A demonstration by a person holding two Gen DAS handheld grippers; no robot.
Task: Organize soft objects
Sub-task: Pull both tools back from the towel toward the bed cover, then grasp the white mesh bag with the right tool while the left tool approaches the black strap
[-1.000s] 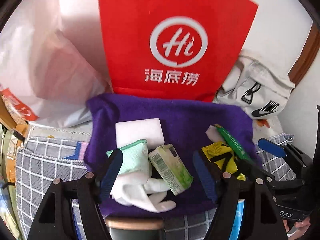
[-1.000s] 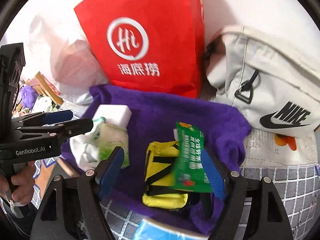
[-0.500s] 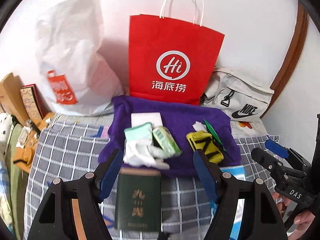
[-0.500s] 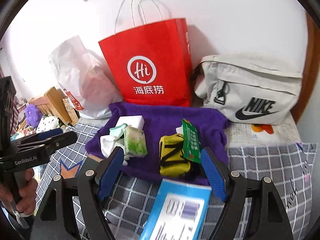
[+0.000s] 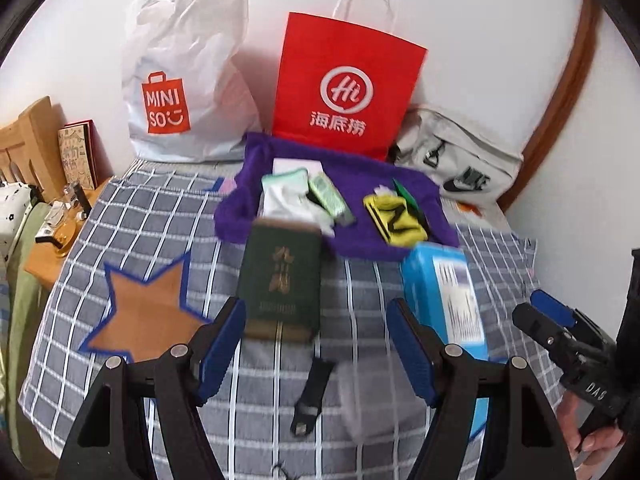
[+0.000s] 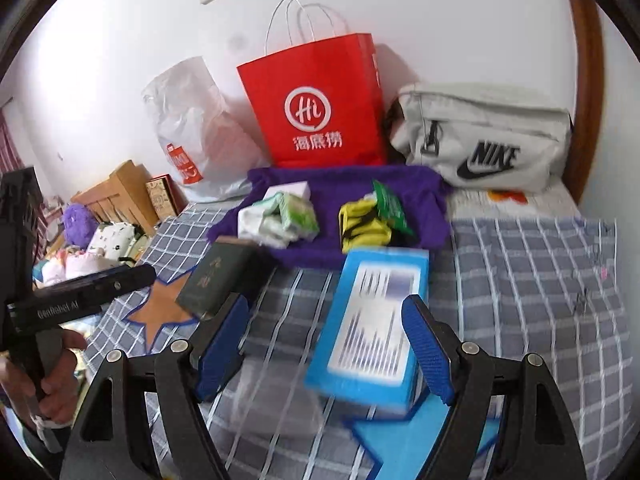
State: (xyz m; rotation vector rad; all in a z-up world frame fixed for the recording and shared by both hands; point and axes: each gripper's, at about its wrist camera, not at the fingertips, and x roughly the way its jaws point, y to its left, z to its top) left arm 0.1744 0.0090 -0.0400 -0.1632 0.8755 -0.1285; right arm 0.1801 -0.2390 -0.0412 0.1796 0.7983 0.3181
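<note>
Both your tools have drawn back from the purple fleece cloth [image 5: 280, 220] since the earlier frames, so more of the grey checked bed cover [image 5: 160, 216] now shows. Your left tool [image 5: 316, 344] hangs with its blue pads well apart and nothing between them. Your right tool [image 6: 326, 344] is likewise spread and empty; the blue printed carton [image 6: 372, 320] only lies on the bed under it, not pinched.

In the left wrist view the soft things sit above centre, on the cloth: a white and mint fabric glove [image 5: 284, 196] with a green wrapped tissue pack [image 5: 330, 198] against it at the cloth's left, and a yellow and black folded pouch [image 5: 394, 220] with a green foil sachet [image 5: 408, 200] at its right. A white foam block [image 5: 296, 166] lies behind the glove.

What matters for your reach: the glove pile lies straight ahead of the left tool, beyond the dark green hardback booklet [image 5: 284, 280], whose long axis runs away from you. In the right wrist view the pouch [image 6: 364, 224] sits just above centre, past the far end of the carton, which also points roughly toward it. So I judge the left hand nearer the glove pile and the right nearer the pouch; either reach must clear the hard item in between.
</note>
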